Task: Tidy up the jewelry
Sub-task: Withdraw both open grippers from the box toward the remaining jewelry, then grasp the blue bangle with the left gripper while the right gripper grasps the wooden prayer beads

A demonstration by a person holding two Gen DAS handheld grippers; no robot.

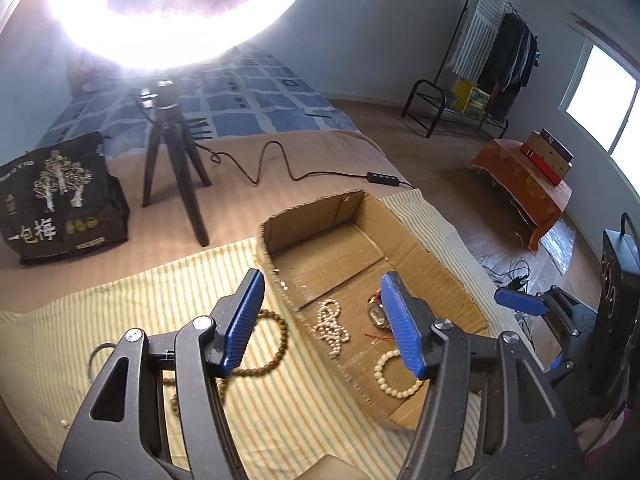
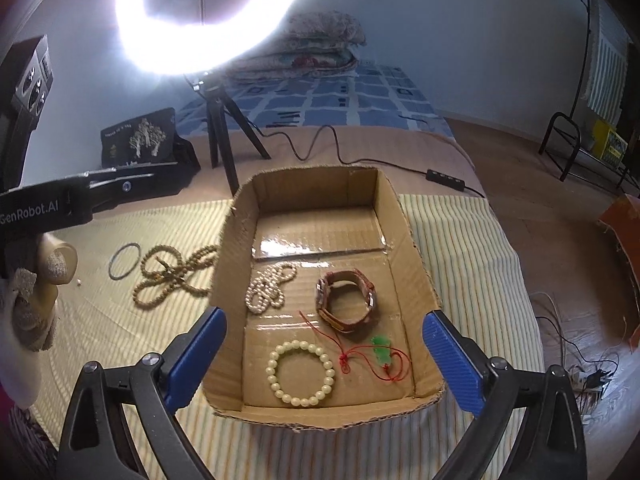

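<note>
Right wrist view is showing the cardboard box (image 2: 320, 292) at centre on the striped cloth (image 2: 472, 280), and I am holding the right gripper (image 2: 324, 360) above its near end with both jaws wide apart and nothing between them. Already lying inside are the pearl bracelet (image 2: 301, 374) at 6 o'clock, the red cord with green pendant (image 2: 380, 354) at 5 o'clock, the leather watch (image 2: 347, 301) at centre and a small pearl strand (image 2: 269, 286) at 9 o'clock.

Still lying outside, at 9 o'clock of the box, are the wooden bead necklace (image 2: 176, 274) and, beyond it, a thin dark ring (image 2: 125, 261).

Left wrist view is showing the left gripper (image 1: 324, 320) straddling the box's left wall, jaws apart and empty; the necklace (image 1: 272, 344) is sitting at 7 o'clock, partly hidden behind the left finger (image 1: 244, 320).

Procedure, as I judge it:
1. I am taking the necklace next with the left gripper, as it is nearest.
2. I am aiming where several loops cross, so one pinch gathers the most strands.
3. I am lifting high enough for trailing loops to clear the wall.
4. I am keeping the right gripper clear of the box.
</note>
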